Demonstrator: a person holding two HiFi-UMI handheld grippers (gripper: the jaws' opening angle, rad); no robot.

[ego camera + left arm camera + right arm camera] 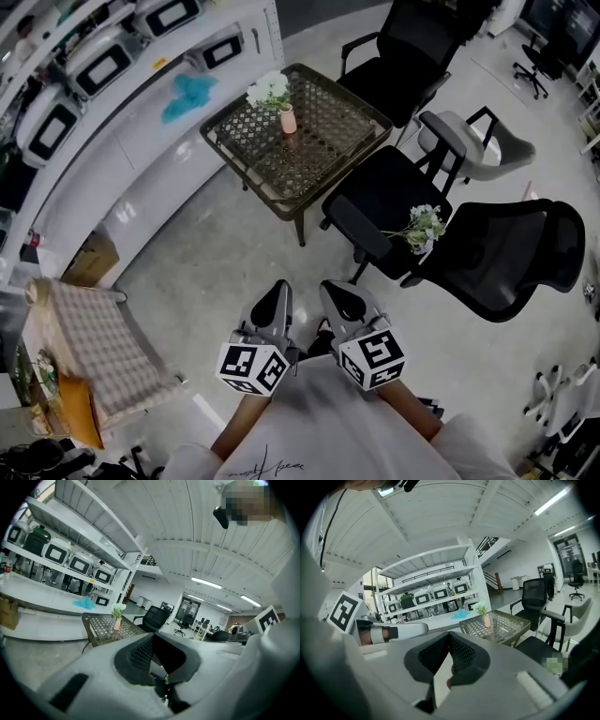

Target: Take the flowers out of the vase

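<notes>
A small pink vase (288,119) stands on the lattice-top table (323,159) and holds white flowers (269,90). It is also small and far off in the left gripper view as vase (117,623) and in the right gripper view as vase (487,620). A second bunch of white flowers (424,228) lies on a black chair seat (384,192). My left gripper (279,292) and right gripper (336,291) are side by side over the floor, well short of the table, both pointing toward it. Both are shut with nothing held: left gripper (152,637), right gripper (450,635).
Black office chairs (511,258) and a grey-white chair (469,141) crowd the table's right side. A white counter (141,141) with box-shaped appliances and a teal cloth (190,94) runs along the left. A checked-cushion seat (89,342) and cardboard box (92,261) sit at lower left.
</notes>
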